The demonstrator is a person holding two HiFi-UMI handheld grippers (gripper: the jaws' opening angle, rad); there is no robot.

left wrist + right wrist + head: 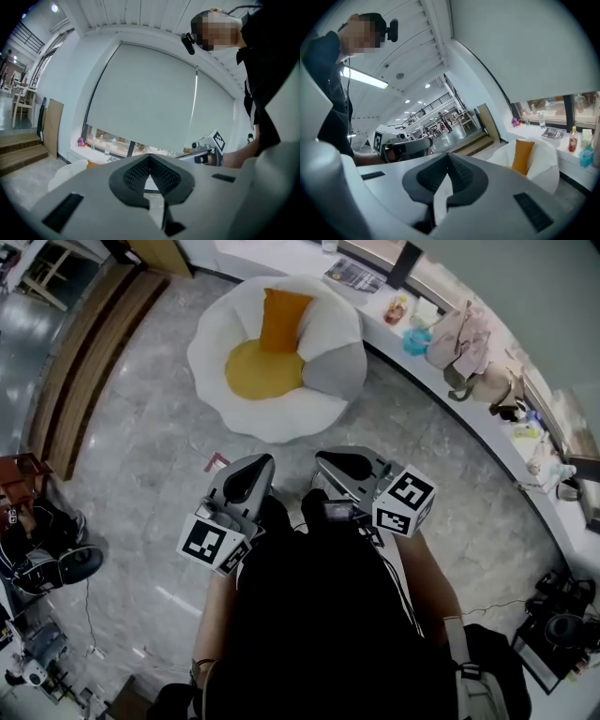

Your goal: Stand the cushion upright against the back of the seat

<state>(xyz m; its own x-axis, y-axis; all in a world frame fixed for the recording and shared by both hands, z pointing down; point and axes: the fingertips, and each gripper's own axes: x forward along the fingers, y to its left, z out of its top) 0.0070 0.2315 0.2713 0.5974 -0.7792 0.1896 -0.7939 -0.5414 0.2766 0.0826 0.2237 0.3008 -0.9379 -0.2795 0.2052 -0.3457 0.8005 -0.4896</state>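
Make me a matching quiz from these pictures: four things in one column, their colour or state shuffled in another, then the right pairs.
1. cushion
2. seat pad
3. left tool
4. bag

A. pink, on the counter
B. shut, holding nothing
C. orange, upright against the chair back
D. yellow, lying flat

Pairs: 1-C, 2-D, 3-B, 4-A.

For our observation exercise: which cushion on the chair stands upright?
The orange cushion, standing against the back of the white chair; the round yellow seat cushion lies flat.
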